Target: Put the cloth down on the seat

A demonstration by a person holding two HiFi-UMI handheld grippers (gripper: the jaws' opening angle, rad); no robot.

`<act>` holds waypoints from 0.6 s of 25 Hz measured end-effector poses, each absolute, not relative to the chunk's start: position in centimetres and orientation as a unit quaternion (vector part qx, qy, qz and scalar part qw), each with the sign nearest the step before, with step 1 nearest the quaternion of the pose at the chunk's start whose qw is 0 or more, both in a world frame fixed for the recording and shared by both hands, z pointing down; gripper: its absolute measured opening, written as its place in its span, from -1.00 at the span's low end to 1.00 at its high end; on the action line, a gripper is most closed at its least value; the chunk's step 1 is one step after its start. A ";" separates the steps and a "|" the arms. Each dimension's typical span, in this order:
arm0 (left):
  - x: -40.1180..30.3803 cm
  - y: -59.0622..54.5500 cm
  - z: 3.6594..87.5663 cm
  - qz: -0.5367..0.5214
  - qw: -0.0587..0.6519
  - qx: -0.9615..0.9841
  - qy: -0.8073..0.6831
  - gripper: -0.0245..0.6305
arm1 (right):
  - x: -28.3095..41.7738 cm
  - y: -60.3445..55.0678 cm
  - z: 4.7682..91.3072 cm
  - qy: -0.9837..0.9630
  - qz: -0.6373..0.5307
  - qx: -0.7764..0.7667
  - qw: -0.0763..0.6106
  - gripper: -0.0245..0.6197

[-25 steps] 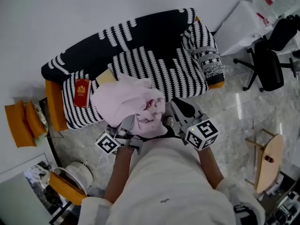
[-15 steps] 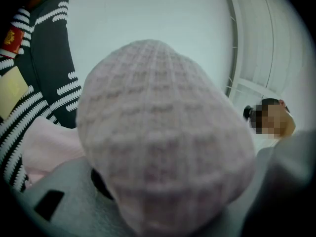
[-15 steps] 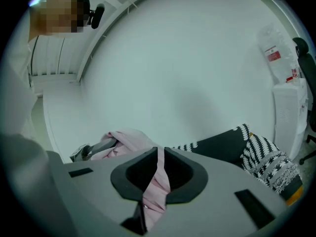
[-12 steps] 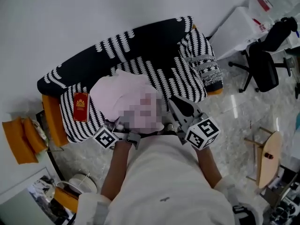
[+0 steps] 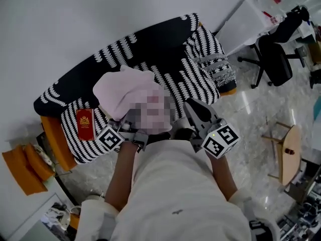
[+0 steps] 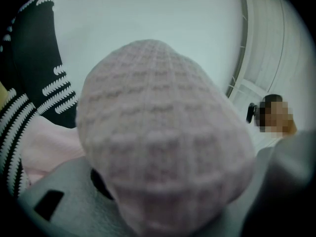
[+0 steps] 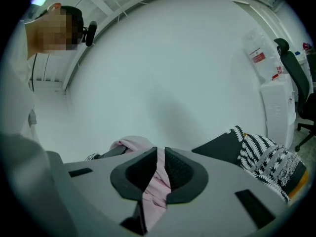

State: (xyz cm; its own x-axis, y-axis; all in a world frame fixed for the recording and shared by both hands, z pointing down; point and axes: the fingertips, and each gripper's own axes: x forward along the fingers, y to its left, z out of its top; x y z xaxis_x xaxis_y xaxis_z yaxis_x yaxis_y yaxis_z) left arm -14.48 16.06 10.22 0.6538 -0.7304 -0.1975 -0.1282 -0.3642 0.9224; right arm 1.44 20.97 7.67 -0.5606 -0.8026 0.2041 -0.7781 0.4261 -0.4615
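The pink waffle-weave cloth (image 5: 124,90) hangs bunched over the left half of the striped black-and-white sofa seat (image 5: 193,87). Both grippers hold its near edge. In the left gripper view a thick wad of the cloth (image 6: 163,142) bulges out of my left gripper (image 6: 165,204) and hides the jaw tips. In the head view only the marker cube of that left gripper (image 5: 131,130) shows clearly. My right gripper (image 7: 158,168) pinches a thin fold of the cloth (image 7: 158,184) between nearly closed jaws. In the head view the right gripper (image 5: 192,110) sits at the sofa's front edge.
A red booklet (image 5: 85,124) lies on the seat's left end, and a patterned cushion (image 5: 219,67) sits at the right end. Orange cushions (image 5: 24,167) lie on the floor to the left. An office chair (image 5: 273,54) and a wooden stool (image 5: 290,154) stand to the right.
Both grippers have carried the cloth away from the sofa's front edge, farther in over the seat toward the backrest. The grips on it look the same.
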 end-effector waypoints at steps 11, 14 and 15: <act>-14.1 11.7 12.5 -0.295 0.496 0.774 -0.260 -0.08 | 1.3 19.9 7.4 0.834 -0.262 -0.484 0.039 -0.89; -13.4 10.7 13.9 -0.291 0.498 0.773 -0.265 -0.07 | 1.6 19.7 7.6 0.838 -0.269 -0.473 0.040 -0.89; -13.2 10.3 14.4 -0.290 0.500 0.771 -0.268 -0.07 | 1.7 19.6 7.8 0.840 -0.272 -0.469 0.040 -0.89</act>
State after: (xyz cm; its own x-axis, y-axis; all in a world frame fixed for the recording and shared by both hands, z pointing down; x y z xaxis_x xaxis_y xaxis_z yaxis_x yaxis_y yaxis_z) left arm -13.22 10.33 14.43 0.6877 -0.7034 -0.1799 -0.1232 -0.3572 0.9259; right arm 1.71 19.58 7.79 -0.5577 -0.8084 0.1886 -0.7652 0.4127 -0.4941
